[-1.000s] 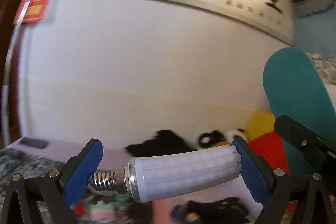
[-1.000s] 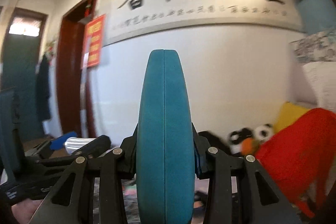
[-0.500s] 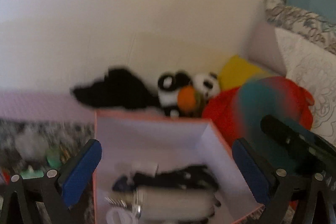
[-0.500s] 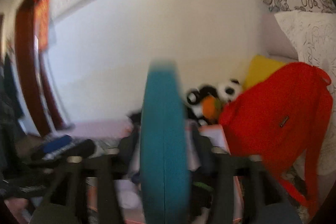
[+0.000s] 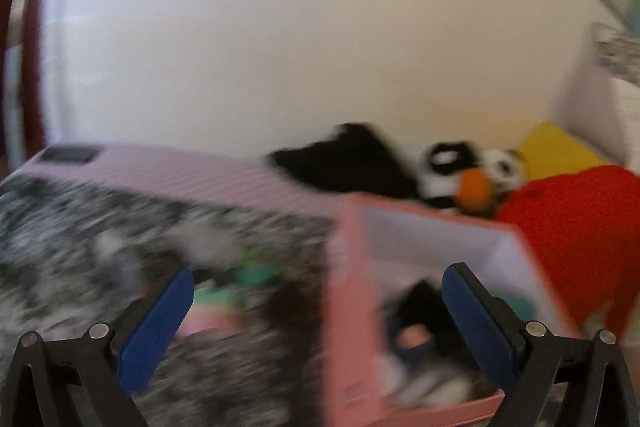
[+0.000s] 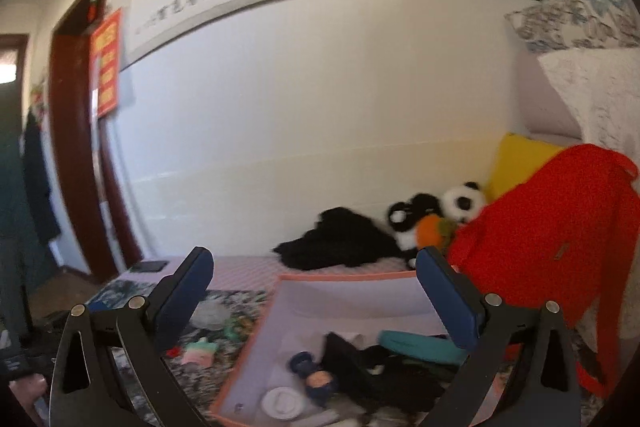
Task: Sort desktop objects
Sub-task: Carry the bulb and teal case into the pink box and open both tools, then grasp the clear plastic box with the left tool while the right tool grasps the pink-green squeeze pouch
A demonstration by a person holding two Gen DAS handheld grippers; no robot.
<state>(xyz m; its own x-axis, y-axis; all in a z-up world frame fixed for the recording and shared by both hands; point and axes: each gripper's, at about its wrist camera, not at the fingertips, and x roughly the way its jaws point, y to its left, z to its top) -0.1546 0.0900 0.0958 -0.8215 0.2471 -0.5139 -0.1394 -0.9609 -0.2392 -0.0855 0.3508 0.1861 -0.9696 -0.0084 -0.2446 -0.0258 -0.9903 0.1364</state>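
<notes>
A pink-rimmed box (image 6: 280, 291) stands on a grey patterned cloth (image 6: 236, 303); it also shows in the blurred left wrist view (image 5: 348, 267). A teal flat case (image 6: 412, 345) lies inside it at the right, with black items (image 6: 360, 359), a dark blue object (image 6: 316, 375) and a white round lid (image 6: 282, 403). My right gripper (image 6: 316, 303) is open and empty above the box. My left gripper (image 5: 320, 323) is open and empty over the box's left wall. Small green and pink items (image 6: 200, 351) lie on the cloth left of the box.
A red bag (image 6: 540, 251) sits right of the box, with a yellow cushion (image 6: 516, 163) behind it. Panda plush toys (image 6: 440, 215) and black cloth (image 6: 340, 239) lie against the white wall. A dark phone (image 6: 150, 265) lies on the pink surface at left.
My left gripper let go of the white LED bulb and my right gripper let go of the teal case; both dropped into the box. Both grippers now stand open. The left view swung left.
</notes>
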